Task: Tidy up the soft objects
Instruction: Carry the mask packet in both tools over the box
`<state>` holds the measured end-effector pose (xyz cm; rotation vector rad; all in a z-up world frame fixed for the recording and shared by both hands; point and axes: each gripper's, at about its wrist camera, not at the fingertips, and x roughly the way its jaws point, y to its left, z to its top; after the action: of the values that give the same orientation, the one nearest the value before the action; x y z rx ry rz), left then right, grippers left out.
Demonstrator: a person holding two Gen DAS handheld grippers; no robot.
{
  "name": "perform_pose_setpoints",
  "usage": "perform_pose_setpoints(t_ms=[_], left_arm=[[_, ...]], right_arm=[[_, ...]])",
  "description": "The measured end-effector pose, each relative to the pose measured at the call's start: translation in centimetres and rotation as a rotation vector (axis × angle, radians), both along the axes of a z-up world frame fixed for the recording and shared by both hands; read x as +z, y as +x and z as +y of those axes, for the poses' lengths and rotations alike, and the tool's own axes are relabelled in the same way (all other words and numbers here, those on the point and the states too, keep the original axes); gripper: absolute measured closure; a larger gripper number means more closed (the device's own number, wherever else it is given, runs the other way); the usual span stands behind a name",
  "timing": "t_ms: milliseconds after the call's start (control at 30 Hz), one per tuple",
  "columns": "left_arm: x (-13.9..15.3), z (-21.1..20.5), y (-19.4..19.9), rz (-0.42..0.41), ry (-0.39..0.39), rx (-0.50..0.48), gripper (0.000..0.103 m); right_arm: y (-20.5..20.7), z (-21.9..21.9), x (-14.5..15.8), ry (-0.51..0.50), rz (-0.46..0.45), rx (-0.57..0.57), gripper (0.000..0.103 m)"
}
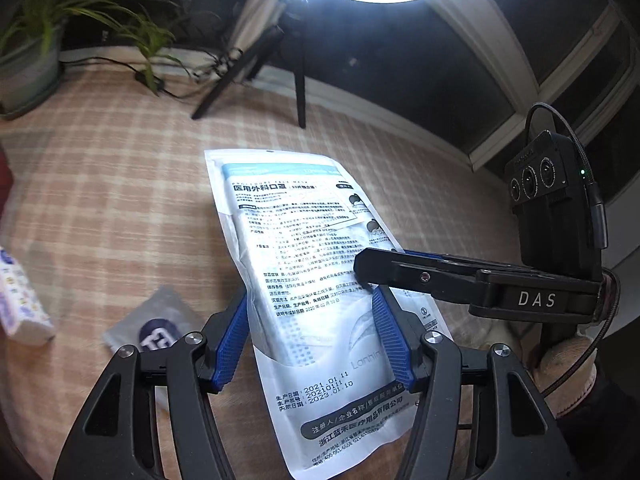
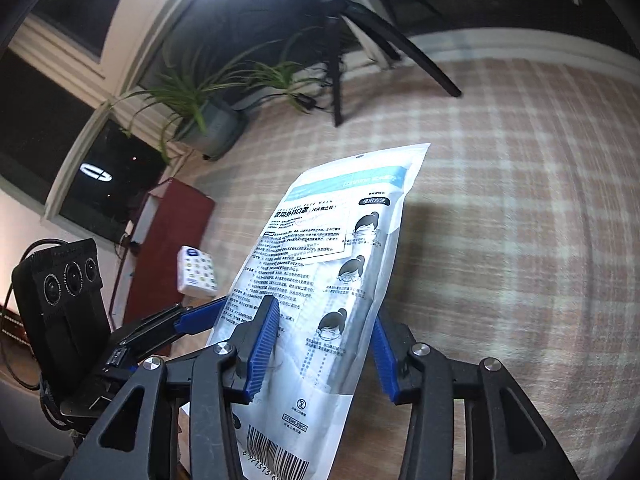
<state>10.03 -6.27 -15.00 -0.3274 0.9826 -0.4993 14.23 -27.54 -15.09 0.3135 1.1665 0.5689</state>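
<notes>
A white packet of surgical masks (image 1: 304, 264) with printed text hangs tilted above the checked cloth (image 1: 120, 200). My left gripper (image 1: 312, 300) has its blue pads against the packet's two long edges and holds it across its width. My right gripper (image 1: 360, 268) comes in from the right and is clamped on the packet's right side. In the right wrist view the mask packet (image 2: 320, 264) stands between the right gripper's (image 2: 326, 312) blue pads, which press on it. The left gripper (image 2: 216, 308) reaches in from the left, its tip hidden behind the packet.
A patterned tissue pack (image 1: 20, 300) (image 2: 198, 276) and a small clear pouch with a dark logo (image 1: 160, 332) lie on the cloth. A potted plant (image 2: 212, 124), the ring light's tripod legs (image 1: 298, 96) and a dark red box (image 2: 168, 240) stand at the edges.
</notes>
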Motion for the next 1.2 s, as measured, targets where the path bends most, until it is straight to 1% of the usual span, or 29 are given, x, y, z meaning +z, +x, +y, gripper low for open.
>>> perform_pose_setpoints(t_ms=[167, 333, 533, 667, 800, 1000, 1133, 1200], left_arm=[[1.9, 2.6, -1.1, -0.045, -0.011, 0.065, 0.044], [3.9, 6.9, -3.2, -0.095, -0.008, 0.146, 0.044], [5.9, 13.1, -5.7, -0.147, 0.003, 0.254, 0.044], [6.3, 17.1, -7.0, -0.163, 0.007, 0.32, 0.044], [6.5, 20.6, -8.2, -0.17, 0.015, 0.381, 0.044], [5.6, 24.7, -9.1, -0.162, 0.015, 0.452, 0.044], [4.8, 27.0, -9.2, -0.149, 0.029, 0.48, 0.044], [4.2, 28.2, -9.1, -0.136, 0.025, 0.49, 0.044]], right_arm=[[-0.6, 2.7, 2.1, 0.014, -0.04, 0.046, 0.062], [-1.2, 6.6, 4.3, 0.031, -0.079, 0.113, 0.062], [-1.6, 13.0, 6.8, 0.061, -0.12, 0.215, 0.062], [-1.7, 17.8, 7.9, 0.082, -0.145, 0.278, 0.062], [-1.9, 22.2, 8.2, 0.1, -0.153, 0.335, 0.062], [-2.2, 27.9, 7.9, 0.1, -0.152, 0.399, 0.062], [-2.3, 30.7, 7.0, 0.096, -0.142, 0.433, 0.062], [-2.4, 32.2, 6.4, 0.092, -0.133, 0.446, 0.062]])
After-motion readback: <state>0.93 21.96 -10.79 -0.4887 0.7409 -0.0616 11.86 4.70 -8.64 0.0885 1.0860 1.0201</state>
